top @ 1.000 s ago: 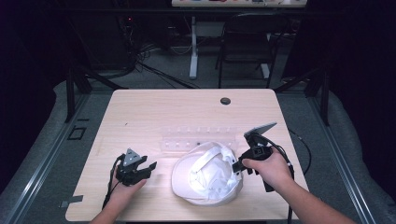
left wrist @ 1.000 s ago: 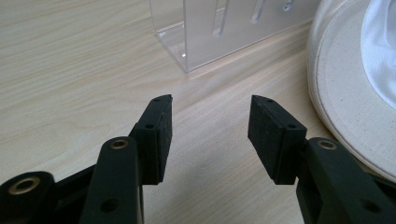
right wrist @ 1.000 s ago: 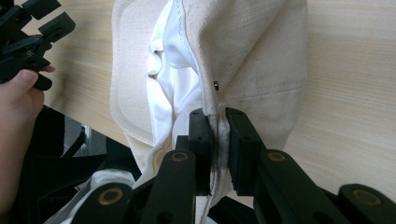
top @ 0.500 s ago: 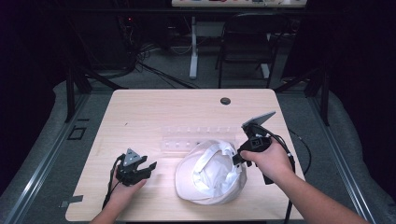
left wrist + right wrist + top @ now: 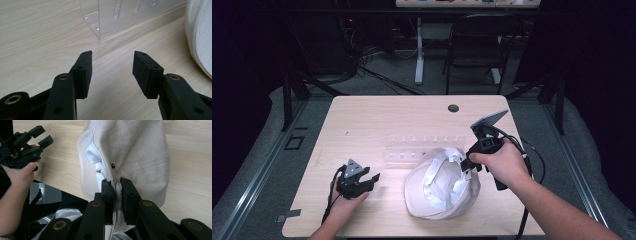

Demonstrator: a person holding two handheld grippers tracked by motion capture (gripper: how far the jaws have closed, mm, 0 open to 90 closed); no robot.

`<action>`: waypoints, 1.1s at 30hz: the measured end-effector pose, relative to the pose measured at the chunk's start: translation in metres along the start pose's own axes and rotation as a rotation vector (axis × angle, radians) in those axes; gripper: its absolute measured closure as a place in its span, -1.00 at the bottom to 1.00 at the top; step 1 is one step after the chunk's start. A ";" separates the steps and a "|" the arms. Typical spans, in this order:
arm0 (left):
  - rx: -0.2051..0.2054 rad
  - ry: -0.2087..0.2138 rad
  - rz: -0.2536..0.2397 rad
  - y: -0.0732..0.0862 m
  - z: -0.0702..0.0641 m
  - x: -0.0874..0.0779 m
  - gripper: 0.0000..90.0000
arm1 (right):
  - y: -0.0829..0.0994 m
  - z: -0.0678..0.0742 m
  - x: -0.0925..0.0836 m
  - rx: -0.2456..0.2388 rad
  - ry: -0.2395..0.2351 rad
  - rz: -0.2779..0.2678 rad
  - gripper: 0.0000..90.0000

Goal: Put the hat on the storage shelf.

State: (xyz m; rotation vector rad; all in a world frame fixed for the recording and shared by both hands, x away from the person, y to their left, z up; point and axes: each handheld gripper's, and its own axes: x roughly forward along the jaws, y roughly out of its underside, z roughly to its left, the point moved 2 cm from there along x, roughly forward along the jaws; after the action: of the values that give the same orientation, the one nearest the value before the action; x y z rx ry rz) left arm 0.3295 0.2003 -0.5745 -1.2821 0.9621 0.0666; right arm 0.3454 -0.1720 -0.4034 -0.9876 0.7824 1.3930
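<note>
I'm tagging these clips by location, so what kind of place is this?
Probably a lab or workshop set up for recording. A bare wooden table stands among dark frames, loose cables run over the floor behind it, and a chair sits at another desk farther back.

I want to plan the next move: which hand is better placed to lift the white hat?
Right. The right gripper is shut on the white hat; the left gripper rests open beside it, its fingers empty.
</note>
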 end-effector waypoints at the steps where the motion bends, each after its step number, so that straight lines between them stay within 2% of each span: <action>1: 0.000 -0.003 -0.005 0.000 0.000 0.000 0.13 | 0.000 0.001 -0.001 0.008 -0.006 -0.005 0.82; 4: 0.000 -0.002 -0.005 0.000 0.000 0.000 0.13 | -0.002 0.002 -0.006 -0.002 -0.020 0.012 0.82; 5: 0.001 -0.001 -0.004 0.000 0.000 0.000 0.14 | -0.002 0.003 -0.005 0.014 -0.028 -0.002 0.82; 8: -0.001 0.000 -0.006 0.000 0.000 0.000 0.14 | -0.002 0.003 -0.010 0.015 -0.043 0.014 0.82; 10: -0.002 0.000 -0.005 0.000 0.000 0.000 0.14 | -0.003 0.004 -0.011 0.031 -0.058 0.004 0.82; 13: -0.004 0.002 -0.006 0.000 0.001 0.000 0.14 | -0.003 0.003 -0.015 0.030 -0.090 0.008 0.82; 14: -0.004 0.002 -0.006 0.000 0.001 0.000 0.14 | -0.004 0.001 -0.018 0.021 -0.107 0.027 0.83; 16: -0.004 0.002 -0.006 0.000 0.000 0.000 0.14 | -0.005 0.003 -0.018 0.050 -0.129 0.004 0.82; 17: -0.004 0.002 -0.006 0.000 0.000 0.000 0.14 | -0.005 0.001 -0.019 0.042 -0.135 0.013 0.82; 18: -0.005 0.002 -0.006 0.000 0.000 0.000 0.14 | -0.005 0.002 -0.019 0.060 -0.153 0.006 0.82; 21: -0.004 0.002 -0.006 0.000 0.000 0.000 0.14 | -0.005 0.000 -0.024 0.050 -0.186 0.020 0.83; 23: -0.004 0.002 -0.007 0.000 0.000 0.000 0.13 | -0.004 0.002 -0.026 0.065 -0.230 0.004 0.83; 24: -0.004 0.002 -0.006 0.000 0.000 0.000 0.13 | -0.004 0.001 -0.029 0.051 -0.239 0.013 0.83; 26: -0.004 0.001 -0.006 0.000 0.000 0.000 0.13 | -0.004 0.003 -0.031 0.062 -0.266 -0.004 0.83; 29: -0.003 0.000 -0.007 0.000 0.000 0.000 0.13 | -0.005 0.005 -0.035 0.061 -0.296 -0.011 0.83; 33: -0.003 0.001 -0.007 0.000 0.000 0.000 0.13 | -0.005 0.009 -0.039 0.059 -0.314 -0.012 0.83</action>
State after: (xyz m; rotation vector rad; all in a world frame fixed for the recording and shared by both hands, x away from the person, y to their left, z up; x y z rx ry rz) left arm 0.3299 0.2007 -0.5746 -1.2887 0.9584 0.0626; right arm 0.3468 -0.1803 -0.3636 -0.7042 0.5779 1.4617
